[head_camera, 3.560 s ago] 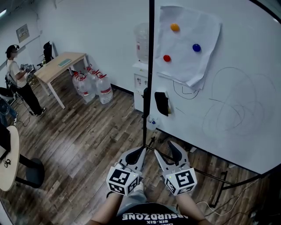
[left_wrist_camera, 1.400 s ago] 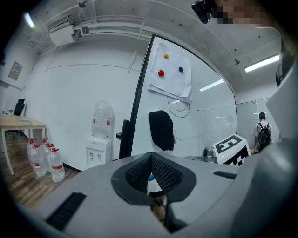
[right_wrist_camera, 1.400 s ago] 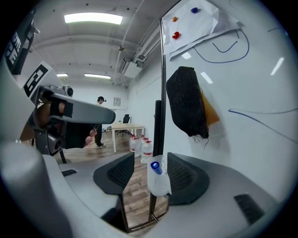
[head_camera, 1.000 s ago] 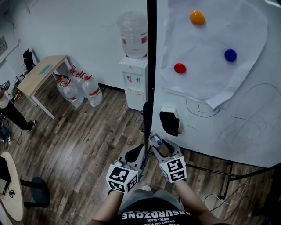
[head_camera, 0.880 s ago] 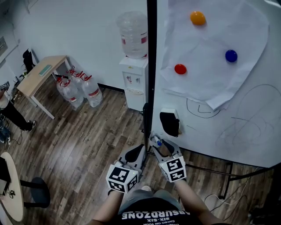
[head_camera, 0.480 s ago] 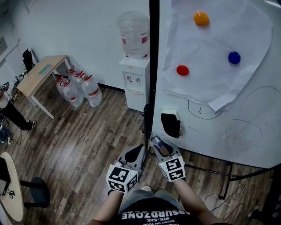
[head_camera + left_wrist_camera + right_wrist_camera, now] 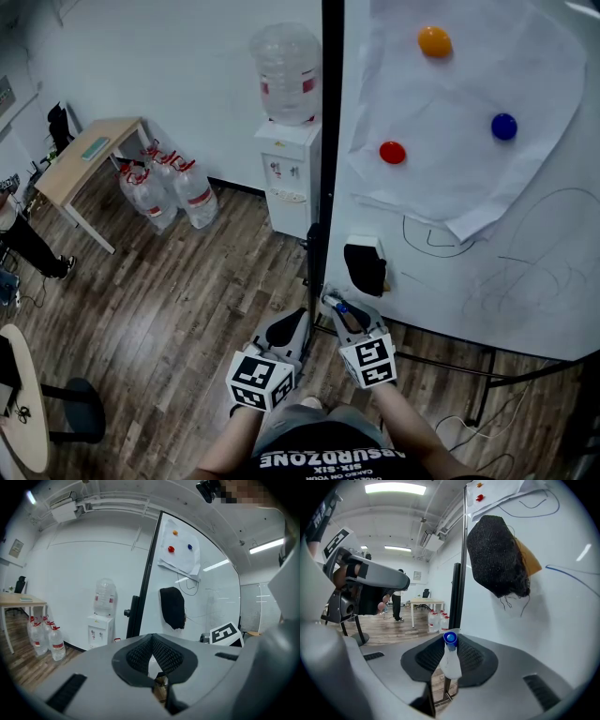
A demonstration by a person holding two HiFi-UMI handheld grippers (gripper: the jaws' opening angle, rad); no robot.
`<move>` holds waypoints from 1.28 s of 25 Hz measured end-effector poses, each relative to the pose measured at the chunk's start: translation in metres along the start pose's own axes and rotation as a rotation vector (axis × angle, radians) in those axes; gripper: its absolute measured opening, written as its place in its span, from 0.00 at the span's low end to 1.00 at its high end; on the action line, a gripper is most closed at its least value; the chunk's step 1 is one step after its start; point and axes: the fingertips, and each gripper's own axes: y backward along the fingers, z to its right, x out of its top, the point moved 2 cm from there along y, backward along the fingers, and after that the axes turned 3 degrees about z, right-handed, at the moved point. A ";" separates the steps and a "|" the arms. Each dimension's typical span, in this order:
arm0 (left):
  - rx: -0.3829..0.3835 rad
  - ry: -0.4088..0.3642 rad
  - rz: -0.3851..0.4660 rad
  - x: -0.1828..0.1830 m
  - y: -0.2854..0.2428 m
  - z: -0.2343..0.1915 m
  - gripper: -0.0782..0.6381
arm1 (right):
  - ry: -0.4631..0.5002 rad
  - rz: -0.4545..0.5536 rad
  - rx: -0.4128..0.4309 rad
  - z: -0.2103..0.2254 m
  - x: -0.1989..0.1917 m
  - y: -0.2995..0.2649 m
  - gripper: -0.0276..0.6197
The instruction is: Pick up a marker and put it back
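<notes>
A white marker with a blue cap (image 7: 449,654) stands between the pads of my right gripper (image 7: 450,638), cap pointing away from me. The jaws have just been closing and now press on the marker's barrel. In the head view the right gripper (image 7: 339,307) reaches to the lower left corner of the whiteboard (image 7: 525,281), just under the black eraser (image 7: 364,265), with the marker's blue tip (image 7: 341,306) showing between its fingers. My left gripper (image 7: 298,322) hangs beside it, shut and empty; its pads meet at the tips (image 7: 152,637).
The black eraser (image 7: 497,557) clings to the board right above the right jaws. A paper sheet (image 7: 459,178) hangs there under coloured magnets. The board's black post (image 7: 326,141), a water dispenser (image 7: 286,159), water bottles (image 7: 169,187) and a desk (image 7: 89,155) stand left.
The right gripper's jaws have narrowed from wide open onto the marker. Several seconds ago both grippers were further back from the board. The left gripper has stayed still.
</notes>
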 end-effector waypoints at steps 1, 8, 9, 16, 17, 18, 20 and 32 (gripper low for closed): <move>0.001 0.000 0.000 0.000 0.000 -0.001 0.12 | 0.003 0.002 -0.001 0.000 0.001 0.000 0.16; 0.006 0.006 0.000 -0.001 -0.002 -0.002 0.12 | 0.017 0.013 0.007 -0.002 0.005 0.000 0.16; 0.008 0.007 -0.001 -0.001 -0.001 -0.002 0.12 | 0.019 0.013 0.010 -0.003 0.006 0.001 0.16; 0.034 0.007 0.006 0.000 0.004 0.002 0.12 | 0.034 0.021 0.025 -0.002 0.011 0.006 0.16; 0.040 0.008 0.006 0.001 0.005 0.002 0.12 | 0.036 0.023 0.030 -0.003 0.012 0.007 0.16; 0.046 0.009 0.006 0.001 0.006 0.002 0.12 | 0.039 0.024 0.036 -0.003 0.013 0.008 0.16; 0.057 0.012 0.009 0.003 0.007 0.004 0.12 | 0.051 0.026 0.050 -0.004 0.015 0.010 0.16; 0.125 0.027 0.026 0.011 0.013 0.012 0.12 | 0.105 0.049 0.115 -0.008 0.032 0.015 0.16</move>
